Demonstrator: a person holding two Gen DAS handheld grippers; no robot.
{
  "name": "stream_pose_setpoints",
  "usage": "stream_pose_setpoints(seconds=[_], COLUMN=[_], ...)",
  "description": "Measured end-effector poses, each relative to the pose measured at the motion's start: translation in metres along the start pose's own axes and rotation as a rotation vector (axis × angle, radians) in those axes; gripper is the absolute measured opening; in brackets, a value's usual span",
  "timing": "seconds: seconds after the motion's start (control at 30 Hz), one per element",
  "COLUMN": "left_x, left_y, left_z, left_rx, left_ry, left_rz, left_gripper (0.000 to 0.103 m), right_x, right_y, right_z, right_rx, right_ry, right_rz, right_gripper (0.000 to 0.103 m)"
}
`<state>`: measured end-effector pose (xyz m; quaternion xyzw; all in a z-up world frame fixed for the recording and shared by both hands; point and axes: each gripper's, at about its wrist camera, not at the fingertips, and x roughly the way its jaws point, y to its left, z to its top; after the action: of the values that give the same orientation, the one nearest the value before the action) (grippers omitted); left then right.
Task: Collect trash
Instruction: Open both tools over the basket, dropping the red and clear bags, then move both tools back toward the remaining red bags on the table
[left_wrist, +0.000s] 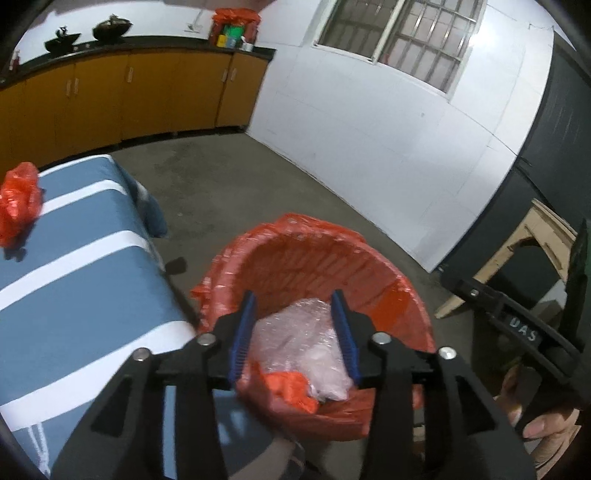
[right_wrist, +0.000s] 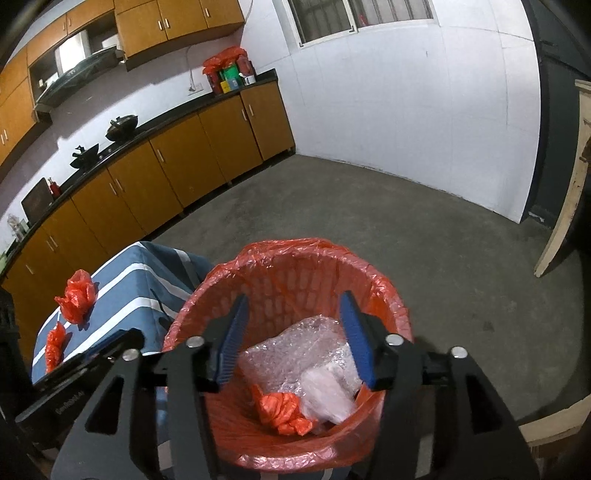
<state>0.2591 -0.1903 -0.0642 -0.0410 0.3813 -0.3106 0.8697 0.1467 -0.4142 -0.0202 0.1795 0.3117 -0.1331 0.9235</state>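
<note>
A trash basket lined with an orange bag (left_wrist: 317, 258) (right_wrist: 295, 266) stands on the floor beside the table. Inside lie crumpled bubble wrap (left_wrist: 299, 339) (right_wrist: 295, 350), a clear plastic piece (right_wrist: 325, 398) and a crumpled orange bag (left_wrist: 291, 387) (right_wrist: 284, 410). My left gripper (left_wrist: 295, 306) hovers open and empty over the basket. My right gripper (right_wrist: 295, 306) hovers open and empty over it too; its body shows in the left wrist view (left_wrist: 517, 325). Two crumpled orange bags (right_wrist: 75, 295) (right_wrist: 55, 347) lie on the blue-and-white striped tablecloth (right_wrist: 129, 284); one shows in the left wrist view (left_wrist: 18, 203).
The striped table (left_wrist: 74, 266) is left of the basket. Orange cabinets with a dark counter (right_wrist: 166, 155) run along the far wall, bearing woks and a bag of items (right_wrist: 229, 70). A wooden frame (left_wrist: 517, 251) (right_wrist: 561, 206) leans at the right. Grey concrete floor (right_wrist: 369, 206) lies beyond.
</note>
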Motion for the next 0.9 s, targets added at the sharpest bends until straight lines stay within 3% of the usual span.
stream_pose_setpoints(seconds=[0.23, 0.47, 0.53, 0.73, 0.8, 0.9], left_x=[-0.019, -0.053, -0.065, -0.100, -0.112, -0.127], left_y=[0.023, 0.064, 0.081, 0.152, 0.181, 0.222], left_z=[-0.005, -0.014, -0.017, -0.025, -0.028, -0.030], left_rx=[-0.010, -0.010, -0.019, -0.104, -0.147, -0.190], left_ry=[-0.038, -0.099, -0.115, -0.135, -0.142, -0.149], left_rz=[0.089, 0.240, 0.289, 0.457, 0.522, 0.618], left_gripper=[0.063, 0.076, 0.079, 0.084, 0.084, 0.084], right_x=[-0.002, -0.001, -0.002, 0.001, 0.004, 0.006], right_y=[0.010, 0.033, 0.044, 0.077, 0.088, 0.108], right_z=[-0.003, -0.007, -0.009, -0.013, -0.015, -0.018], right_rx=[-0.037, -0.110, -0.133, -0.189, -0.210, -0.241], right_ry=[-0.005, -0.015, -0.037, -0.065, -0.063, -0.060], right_rz=[-0.011, 0.013, 0.006, 0.021, 0.031, 0.064], right_gripper=[0.065, 0.073, 0.088, 0.094, 0.101, 0.101])
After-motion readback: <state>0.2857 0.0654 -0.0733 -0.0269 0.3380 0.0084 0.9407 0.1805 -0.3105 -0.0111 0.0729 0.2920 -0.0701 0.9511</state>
